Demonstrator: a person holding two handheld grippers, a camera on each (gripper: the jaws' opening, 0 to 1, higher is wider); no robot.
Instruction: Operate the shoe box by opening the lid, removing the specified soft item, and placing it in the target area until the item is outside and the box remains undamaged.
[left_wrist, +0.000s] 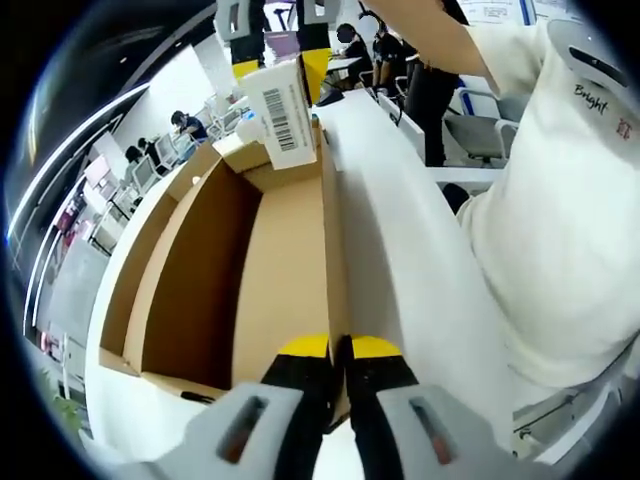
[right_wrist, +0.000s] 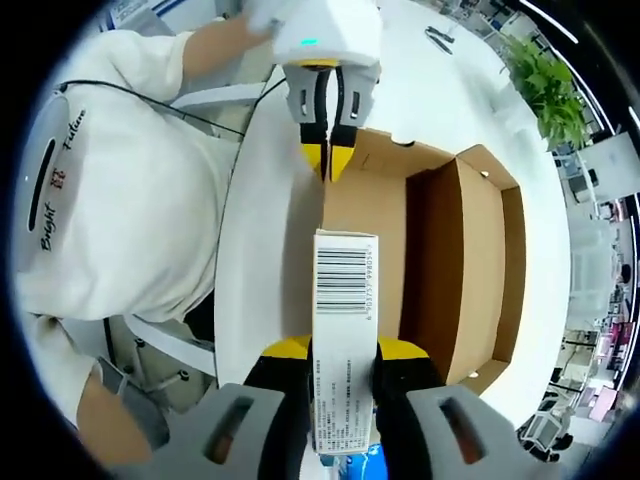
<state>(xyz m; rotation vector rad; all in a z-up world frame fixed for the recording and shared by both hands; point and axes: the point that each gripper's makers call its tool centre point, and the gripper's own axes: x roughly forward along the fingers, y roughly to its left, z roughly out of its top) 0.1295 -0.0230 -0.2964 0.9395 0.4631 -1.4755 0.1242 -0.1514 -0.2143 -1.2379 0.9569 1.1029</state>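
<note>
A person in a white shirt with dark lettering works two grey claws tipped in yellow; a thin black cable crosses the shirt.

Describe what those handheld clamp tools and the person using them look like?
Each gripper is a grey plastic body with two black jaws tipped in yellow: the left gripper and the right gripper. Small dark slots mark the grey bodies. The person wears a white short-sleeved shirt with dark lettering, and a thin black cable runs across it.

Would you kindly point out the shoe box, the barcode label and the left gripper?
shoe box (left_wrist: 285, 270): left gripper view, inner cardboard floor.
barcode label (right_wrist: 342, 268): right gripper view, the bars.
left gripper (right_wrist: 327, 155): right gripper view, between its yellow tips.
</note>
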